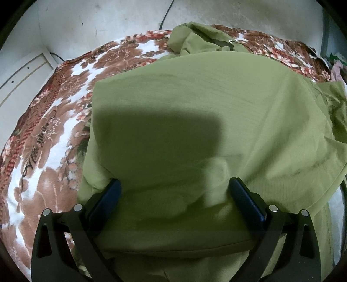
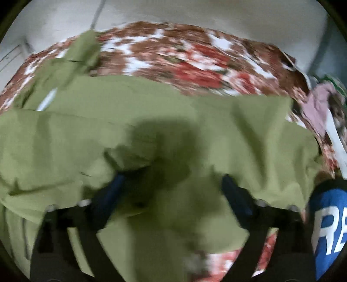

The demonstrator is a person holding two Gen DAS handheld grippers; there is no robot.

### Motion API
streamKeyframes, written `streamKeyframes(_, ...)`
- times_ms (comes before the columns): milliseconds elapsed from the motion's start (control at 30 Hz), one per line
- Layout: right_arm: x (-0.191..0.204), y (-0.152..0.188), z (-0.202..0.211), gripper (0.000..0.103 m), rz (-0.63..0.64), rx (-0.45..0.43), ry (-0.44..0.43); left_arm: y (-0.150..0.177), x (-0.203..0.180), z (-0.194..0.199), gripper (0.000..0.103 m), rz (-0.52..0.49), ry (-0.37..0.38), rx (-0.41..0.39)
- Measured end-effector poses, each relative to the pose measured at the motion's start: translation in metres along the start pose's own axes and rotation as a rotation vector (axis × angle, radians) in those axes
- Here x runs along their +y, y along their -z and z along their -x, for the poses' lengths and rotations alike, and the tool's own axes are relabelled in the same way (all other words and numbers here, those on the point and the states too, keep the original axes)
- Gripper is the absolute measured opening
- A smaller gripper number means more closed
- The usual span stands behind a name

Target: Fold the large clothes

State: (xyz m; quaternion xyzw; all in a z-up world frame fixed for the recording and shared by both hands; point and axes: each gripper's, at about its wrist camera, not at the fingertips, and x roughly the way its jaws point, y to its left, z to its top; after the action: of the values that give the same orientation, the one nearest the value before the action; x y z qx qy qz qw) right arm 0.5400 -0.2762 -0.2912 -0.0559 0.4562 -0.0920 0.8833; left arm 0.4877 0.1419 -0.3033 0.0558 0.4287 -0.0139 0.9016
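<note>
A large olive-green garment (image 1: 195,112) lies spread over a floral blanket (image 1: 54,121) on a bed. Its crumpled hood or collar end (image 1: 195,39) lies at the far side. My left gripper (image 1: 174,184) is open, its fingers wide apart just above the garment's near part, holding nothing. In the blurred right wrist view the same green garment (image 2: 151,121) fills the middle over the blanket (image 2: 184,60). My right gripper (image 2: 172,180) is open, with rumpled cloth around and between its fingers.
A grey wall (image 1: 108,19) with a black cable (image 1: 166,15) stands behind the bed. A white panel (image 1: 21,76) is at the far left. Pink clothes (image 2: 318,102) lie at the right edge. A blue object with white letters (image 2: 329,227) is at lower right.
</note>
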Motion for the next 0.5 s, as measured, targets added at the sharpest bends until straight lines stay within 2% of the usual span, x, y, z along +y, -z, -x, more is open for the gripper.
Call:
streamKeyframes(133,-0.026,0.018,0.007,0.093,0.004,0.002,0.061,0.001,-0.002,0.003,0.098,-0.009,-0.029,-0.002)
streamKeyframes(267,-0.024,0.020,0.051,0.097,0.047,-0.082,0.067,0.005,-0.010,0.019,0.098,-0.058,-0.064,-0.018)
streamKeyframes(400,0.025,-0.001,0.095,0.098,0.101,-0.196,-0.034,-0.001,-0.021,0.051,0.098,-0.110,-0.046,-0.090)
streamKeyframes(500,0.078,-0.020,0.101,0.098,0.131,-0.224,-0.110,-0.022,-0.017,0.071,0.098,-0.047,0.015,-0.148)
